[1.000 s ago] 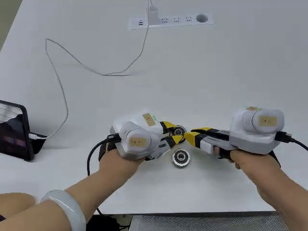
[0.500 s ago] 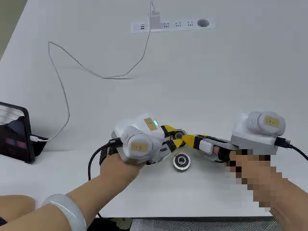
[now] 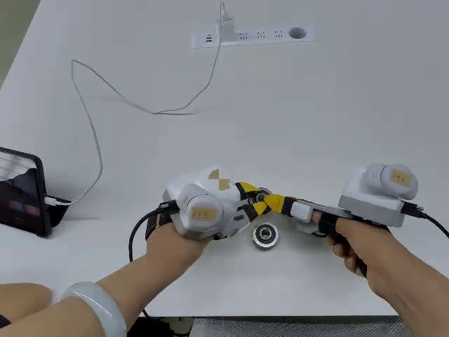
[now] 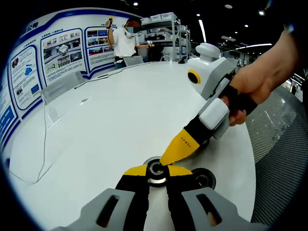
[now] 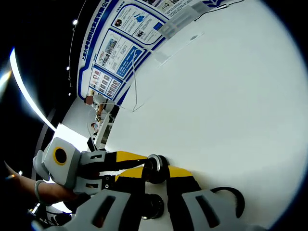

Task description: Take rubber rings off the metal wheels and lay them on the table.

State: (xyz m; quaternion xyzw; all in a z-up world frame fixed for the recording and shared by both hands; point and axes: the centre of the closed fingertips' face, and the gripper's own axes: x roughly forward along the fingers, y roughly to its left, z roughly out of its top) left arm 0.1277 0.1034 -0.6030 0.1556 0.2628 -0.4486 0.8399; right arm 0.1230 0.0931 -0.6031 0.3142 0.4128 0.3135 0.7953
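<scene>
My left gripper is shut on a small metal wheel and holds it just above the white table. In the left gripper view the wheel sits between the yellow jaw tips of that gripper. My right gripper comes in from the right, its tips closed on the black rubber ring at the wheel's rim. A second wheel lies flat on the table just below both grippers. A black rubber ring lies on the table beside the right gripper's jaws.
A phone stands at the left edge with a white cable running to the power strip at the back. The table's front edge is close under my hands.
My right gripper has moved left from a short gap to the held wheel and closed at its rim. The left gripper and the wheel on the table have stayed put.
</scene>
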